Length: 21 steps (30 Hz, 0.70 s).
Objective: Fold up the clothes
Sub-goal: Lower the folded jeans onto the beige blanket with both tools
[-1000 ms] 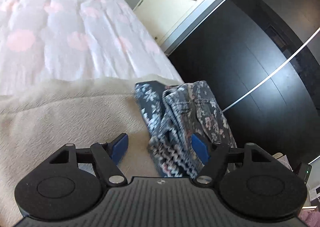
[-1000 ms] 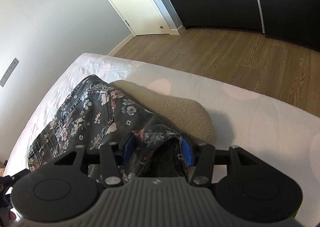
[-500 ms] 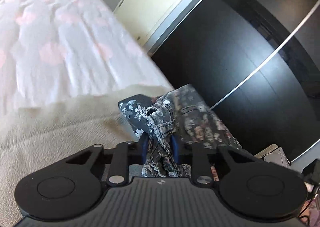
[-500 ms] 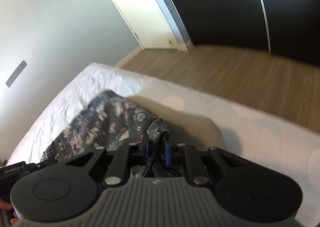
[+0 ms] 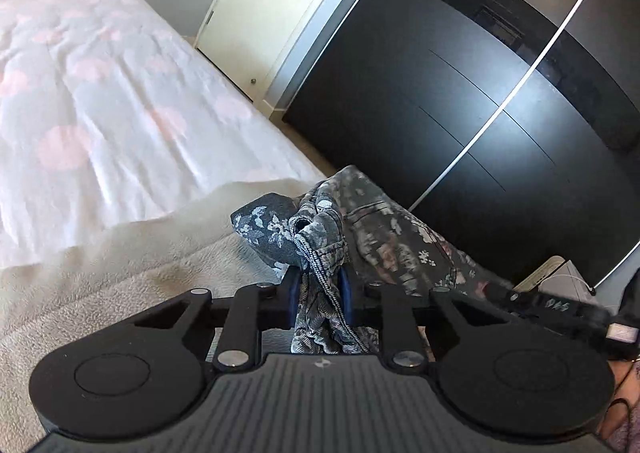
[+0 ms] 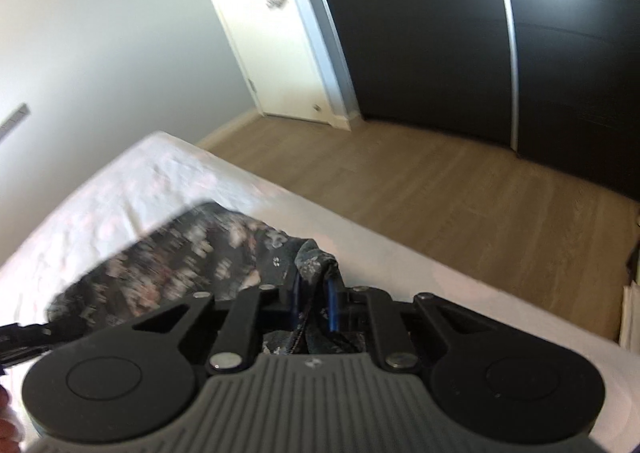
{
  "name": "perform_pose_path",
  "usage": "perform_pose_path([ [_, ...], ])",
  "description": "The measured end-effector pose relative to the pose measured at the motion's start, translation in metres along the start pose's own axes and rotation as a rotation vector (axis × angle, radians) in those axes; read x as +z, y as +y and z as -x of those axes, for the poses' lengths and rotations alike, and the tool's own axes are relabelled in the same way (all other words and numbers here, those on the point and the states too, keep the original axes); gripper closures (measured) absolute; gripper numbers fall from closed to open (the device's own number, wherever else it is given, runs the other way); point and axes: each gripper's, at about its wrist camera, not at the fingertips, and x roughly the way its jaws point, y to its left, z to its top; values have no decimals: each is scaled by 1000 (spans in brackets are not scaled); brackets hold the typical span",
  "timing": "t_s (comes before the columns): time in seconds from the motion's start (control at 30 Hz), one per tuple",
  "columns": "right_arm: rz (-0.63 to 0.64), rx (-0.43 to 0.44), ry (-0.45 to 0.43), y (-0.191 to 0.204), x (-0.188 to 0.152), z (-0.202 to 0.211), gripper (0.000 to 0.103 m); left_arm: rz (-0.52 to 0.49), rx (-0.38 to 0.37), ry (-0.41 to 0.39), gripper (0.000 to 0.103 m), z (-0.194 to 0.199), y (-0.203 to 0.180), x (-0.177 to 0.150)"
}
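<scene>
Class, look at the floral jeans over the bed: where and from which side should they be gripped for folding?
Grip the bunched waistband corners, one per hand-held gripper, coming in from the near edge. The left hand-held gripper and right hand-held gripper are each shut on a thick gathered edge of the floral jeans, so the fabric spreads between them above the bed. The seamed edges likely resist slipping.

Dark grey floral jeans (image 5: pixel 384 241) hang bunched at lower centre of the frame, stretching blurred toward the left edge in the right view.
</scene>
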Motion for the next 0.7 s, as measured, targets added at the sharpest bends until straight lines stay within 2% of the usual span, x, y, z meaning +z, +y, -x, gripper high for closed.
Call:
perform_pose_path([
  [0.17,-3,-78,60,-1,-14,-26,87,15,8,55,79,-10,12,-2],
  [0.23,16,-79,55,5,-17,-19,86,35,9,72,75,-14,17,-3],
  [0.33,51,-71,41,17,-22,-5,82,41,0,70,74,-10,19,-3],
  [0.4,74,-66,32,24,-25,4,73,37,-3,47,73,2,19,0],
  [0.47,98,-61,22,32,-28,13,68,1,22,13,73,19,18,4],
  [0.57,133,-53,8,43,-33,27,69,-72,20,-39,81,41,15,13],
  [0.67,167,-45,-7,55,-38,41,79,-180,25,-70,83,48,1,19],
  [0.7,179,-42,-12,58,-39,46,79,-209,29,-67,84,46,-4,19],
])
